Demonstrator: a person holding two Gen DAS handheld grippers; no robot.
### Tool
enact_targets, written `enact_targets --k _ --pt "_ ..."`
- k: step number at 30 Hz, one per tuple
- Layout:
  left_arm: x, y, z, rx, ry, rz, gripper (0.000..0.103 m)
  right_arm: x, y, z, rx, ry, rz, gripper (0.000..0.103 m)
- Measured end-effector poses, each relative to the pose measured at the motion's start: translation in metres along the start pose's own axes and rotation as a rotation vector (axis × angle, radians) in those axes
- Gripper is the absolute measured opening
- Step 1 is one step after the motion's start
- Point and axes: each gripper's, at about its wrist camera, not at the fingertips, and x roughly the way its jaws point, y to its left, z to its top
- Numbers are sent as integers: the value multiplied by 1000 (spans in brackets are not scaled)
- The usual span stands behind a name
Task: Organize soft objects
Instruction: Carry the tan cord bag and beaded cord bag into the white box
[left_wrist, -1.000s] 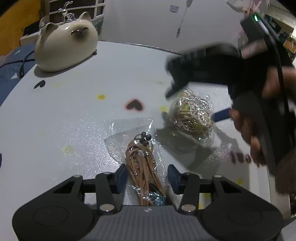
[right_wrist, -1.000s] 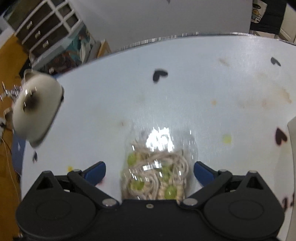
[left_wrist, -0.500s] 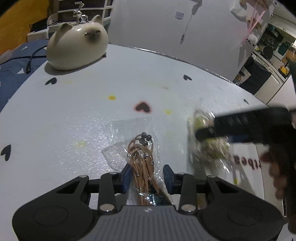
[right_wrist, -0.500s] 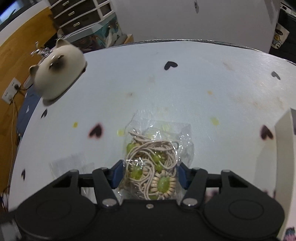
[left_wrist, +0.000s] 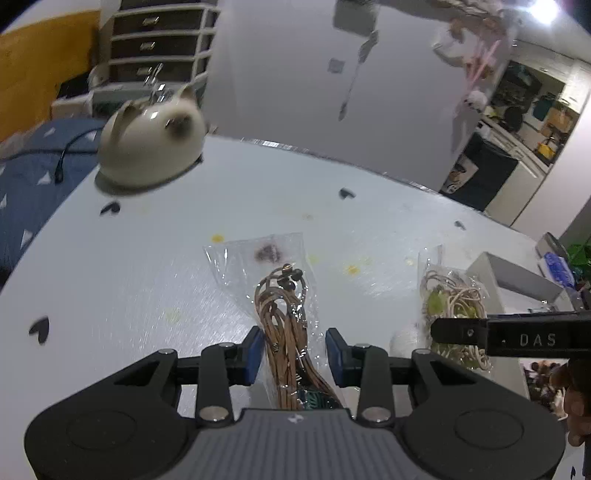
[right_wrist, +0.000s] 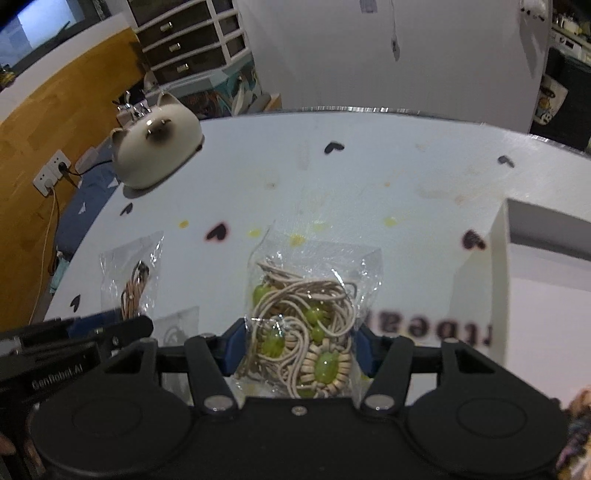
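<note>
1. Above the worktop (left_wrist: 155, 266), the left claw (left_wrist: 293, 350) is clamped on a clear bag of brown cords (left_wrist: 284, 317); slick film could slide free.
2. The right claw (right_wrist: 301, 350) pinches a bag of green-beaded cords (right_wrist: 303, 332) (loosely filled), near the white box (right_wrist: 498, 266); its rim could snag the bag.

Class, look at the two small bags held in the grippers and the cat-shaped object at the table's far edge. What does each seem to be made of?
Both bags: thin clear plastic film, glossy; it crinkles and glints. Inside, brown cords and beige cords with green beads, likely elastic or string. Cat-shaped object: probably glazed ceramic, smooth cream with sharp highlights.
</note>
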Motion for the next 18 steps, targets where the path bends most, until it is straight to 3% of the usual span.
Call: enact_targets --k 18 --pt "-49 -91 23 131 -137 -118 38 -102 -52 -16 19 -168 -21 60"
